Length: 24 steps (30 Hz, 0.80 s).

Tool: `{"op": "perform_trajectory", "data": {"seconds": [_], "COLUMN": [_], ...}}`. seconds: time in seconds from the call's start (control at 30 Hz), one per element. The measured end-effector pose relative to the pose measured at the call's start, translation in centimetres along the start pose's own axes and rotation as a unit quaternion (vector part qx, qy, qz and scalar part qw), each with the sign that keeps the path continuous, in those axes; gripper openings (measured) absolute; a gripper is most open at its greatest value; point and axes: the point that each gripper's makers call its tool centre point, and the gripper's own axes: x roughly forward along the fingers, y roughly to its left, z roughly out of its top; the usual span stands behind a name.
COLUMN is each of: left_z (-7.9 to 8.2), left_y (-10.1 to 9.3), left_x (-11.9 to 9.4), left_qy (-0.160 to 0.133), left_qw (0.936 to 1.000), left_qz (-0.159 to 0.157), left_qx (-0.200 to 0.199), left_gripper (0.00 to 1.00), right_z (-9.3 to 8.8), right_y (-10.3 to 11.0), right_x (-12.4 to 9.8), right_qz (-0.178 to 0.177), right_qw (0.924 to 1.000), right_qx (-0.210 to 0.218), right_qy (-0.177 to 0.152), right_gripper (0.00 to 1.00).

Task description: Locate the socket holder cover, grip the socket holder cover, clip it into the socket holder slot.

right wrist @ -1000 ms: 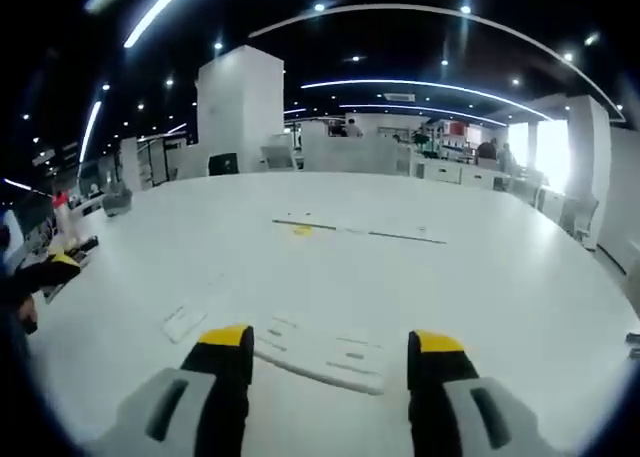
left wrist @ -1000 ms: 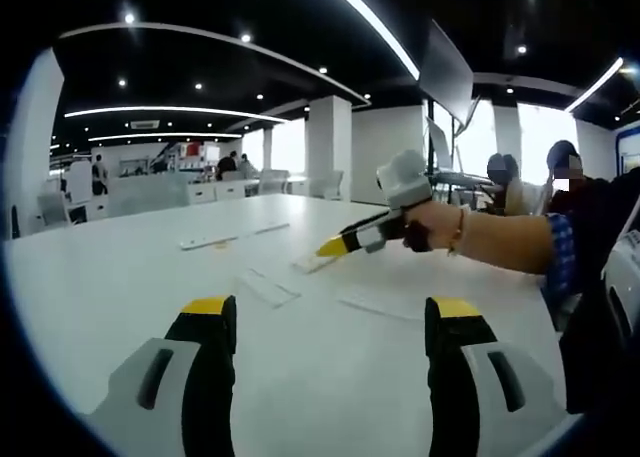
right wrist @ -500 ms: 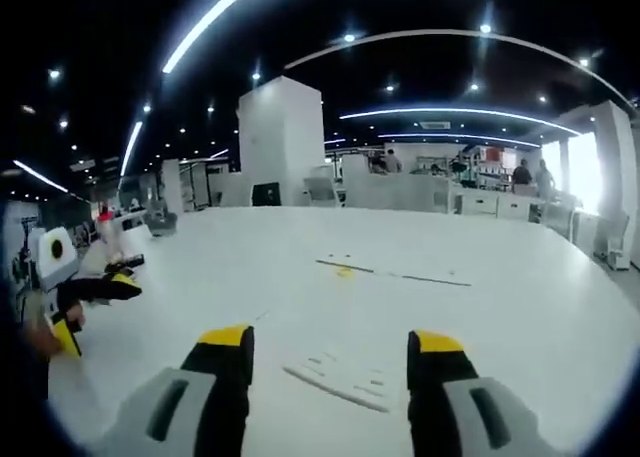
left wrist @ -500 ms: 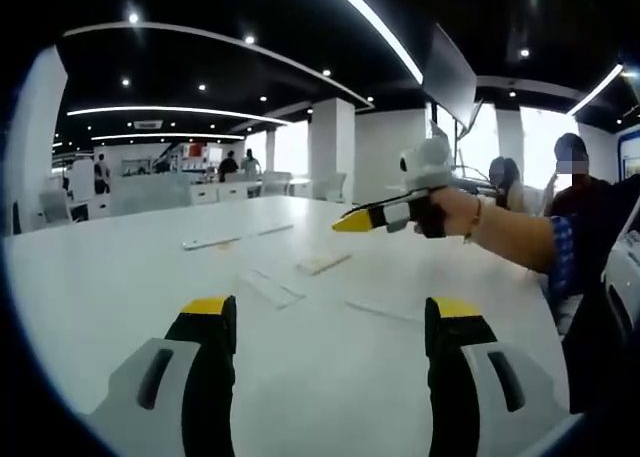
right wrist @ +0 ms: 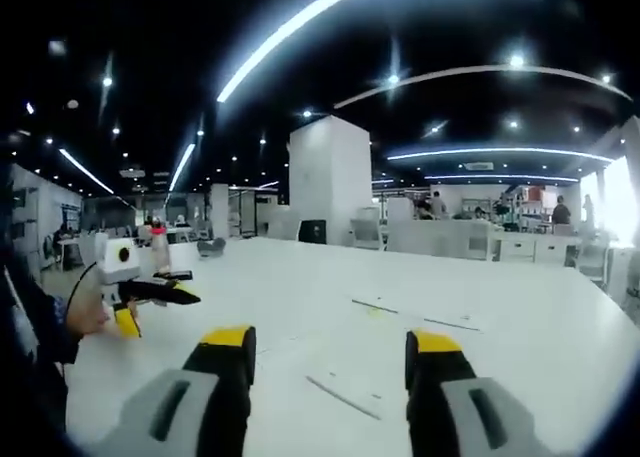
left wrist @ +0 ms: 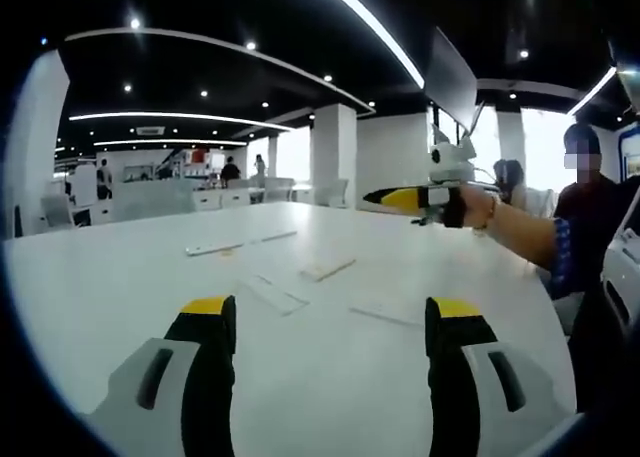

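The left claw [left wrist: 325,322] hangs low over the white counter [left wrist: 120,277] with its 2 jaws spread wide and nothing between them. The right claw [right wrist: 325,349] is likewise spread and empty; in the left gripper view it is held up in the air well above the counter, its yellow tips close together as seen from the side, a hand [left wrist: 470,209] wrapped round its grip.

Beyond the left claw lie several flat white pieces. Nearest is a thin plate [left wrist: 272,292], just past it a short pale bar [left wrist: 326,269], and to the right a faint flat rectangle [left wrist: 385,312]. Farther back is a long white strip [left wrist: 240,243], probably the socket holder. Which small piece is the socket holder cover I cannot tell for certain; the short bar looks the likeliest. In the right gripper view a thin flat piece [right wrist: 345,395] lies between that claw's jaws but farther off, with a long strip [right wrist: 415,317] beyond.

The step in hand is locating, and nothing is gripped yet. To do it well, I would settle on the cover first, bring 1 claw down level with the counter, straddle the piece across its narrow width, and close only once both jaws are beside its edges. A flat piece on a smooth counter may slide or tip under a slanted approach.
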Motion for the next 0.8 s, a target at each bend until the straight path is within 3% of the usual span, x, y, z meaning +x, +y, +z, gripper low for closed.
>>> {"op": "perform_trajectory", "data": {"seconds": [0.37,0.67,0.8], "left_z": [0.8,0.3,0.2], "left_y": [0.5,1.2,1.2], "left_x": [-0.2,-0.1,0.0], "left_qy": [-0.024,-0.019,-0.021], "left_qw": [0.9997,0.9996,0.9996], "left_qz": [0.006,0.017,0.015], "left_qx": [0.005,0.007,0.009], "left_gripper": [0.76,0.74,0.74], "right_z": [-0.7,-1.8,-2.4], "right_y": [0.0,0.9,1.0], "right_x": [-3.4,-3.8,-3.8], "right_qz": [0.021,0.055,0.055], "right_qw": [0.9989,0.9965,0.9970], "right_qx": [0.013,0.016,0.015], "right_qy": [-0.041,-0.061,-0.053], "right_gripper": [0.61,0.61,0.61]}}
